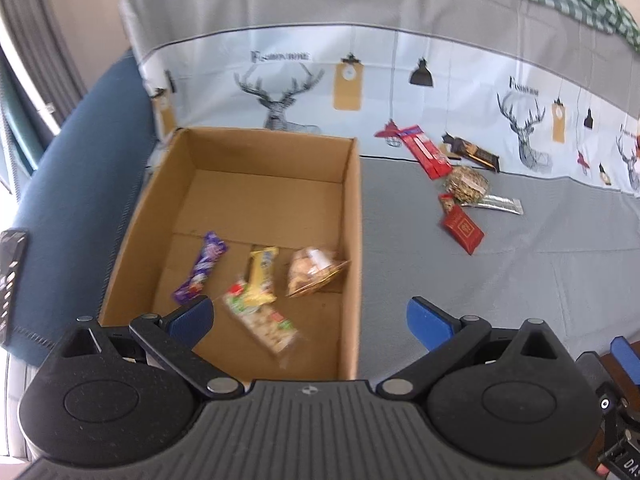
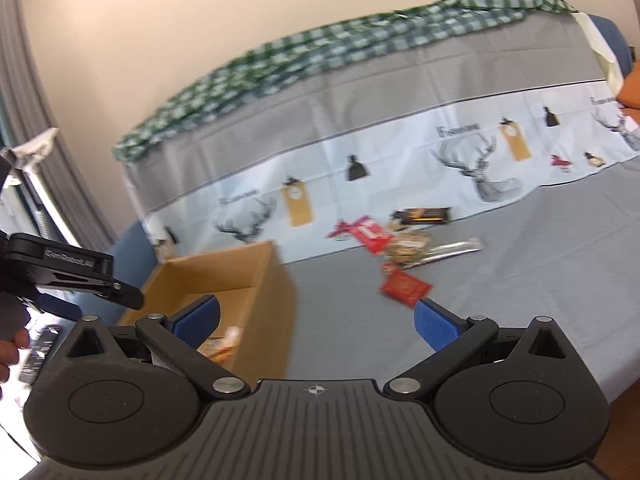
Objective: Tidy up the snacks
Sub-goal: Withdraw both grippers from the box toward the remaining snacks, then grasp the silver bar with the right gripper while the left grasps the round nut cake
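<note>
Snacks lie in two groups on a sofa (image 1: 520, 280) covered with a grey cloth. The cardboard box (image 1: 356, 240) stands open just ahead of the left gripper (image 1: 308, 318), whose blue fingers (image 1: 430, 322) are spread wide and hold nothing. Inside the box, close in front of these fingers, lie a clear cookie bag (image 1: 314, 272), a long clear packet (image 1: 262, 320), a yellow bar (image 1: 262, 278) and a purple bar (image 1: 202, 268). Ahead of the right gripper (image 2: 316, 322), also wide and empty, lie a red packet (image 2: 404, 286), a round seed cake (image 2: 408, 250), a silver wrapper (image 2: 456, 250), a red bar (image 2: 370, 236) and a dark bar (image 2: 424, 216), well apart from the box.
</note>
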A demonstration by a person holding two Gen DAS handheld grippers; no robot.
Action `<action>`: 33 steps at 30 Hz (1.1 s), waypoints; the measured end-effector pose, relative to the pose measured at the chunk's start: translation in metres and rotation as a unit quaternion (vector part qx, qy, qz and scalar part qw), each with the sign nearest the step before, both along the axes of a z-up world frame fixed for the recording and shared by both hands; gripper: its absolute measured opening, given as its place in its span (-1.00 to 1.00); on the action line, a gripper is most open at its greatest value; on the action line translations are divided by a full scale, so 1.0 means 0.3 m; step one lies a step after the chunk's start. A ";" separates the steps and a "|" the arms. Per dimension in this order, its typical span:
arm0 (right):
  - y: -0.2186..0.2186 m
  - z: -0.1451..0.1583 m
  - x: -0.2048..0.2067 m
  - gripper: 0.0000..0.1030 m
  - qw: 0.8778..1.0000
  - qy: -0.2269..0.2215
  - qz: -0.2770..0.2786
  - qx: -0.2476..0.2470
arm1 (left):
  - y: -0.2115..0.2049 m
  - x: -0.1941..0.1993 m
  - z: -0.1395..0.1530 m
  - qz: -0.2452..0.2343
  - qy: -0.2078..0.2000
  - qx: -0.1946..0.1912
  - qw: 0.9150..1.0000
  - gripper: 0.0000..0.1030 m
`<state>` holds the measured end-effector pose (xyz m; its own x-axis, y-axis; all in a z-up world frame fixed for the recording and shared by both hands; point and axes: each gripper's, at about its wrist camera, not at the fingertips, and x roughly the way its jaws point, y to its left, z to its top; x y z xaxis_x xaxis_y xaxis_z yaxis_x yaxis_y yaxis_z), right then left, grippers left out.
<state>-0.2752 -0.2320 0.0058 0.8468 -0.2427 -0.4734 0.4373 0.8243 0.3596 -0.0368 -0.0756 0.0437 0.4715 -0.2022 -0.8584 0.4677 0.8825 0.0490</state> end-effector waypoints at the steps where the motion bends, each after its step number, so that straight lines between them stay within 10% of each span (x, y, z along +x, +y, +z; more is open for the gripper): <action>1: -0.031 -0.012 0.006 0.99 1.000 0.007 -0.007 -0.005 | -0.039 0.014 -0.012 -0.008 -0.001 0.003 1.000 0.99; 14: -0.541 -0.303 0.240 0.99 0.987 0.138 -0.003 -0.077 | -0.698 0.265 -0.279 -0.132 -0.006 0.055 0.990 0.99; 24: -0.908 -0.574 0.501 0.99 0.976 0.178 0.060 -0.108 | -1.186 0.422 -0.623 -0.214 0.085 0.042 0.972 0.99; 33: -1.002 -0.723 0.736 0.99 0.958 0.188 0.165 -0.143 | -1.320 0.585 -0.862 -0.174 0.146 0.061 0.972 0.99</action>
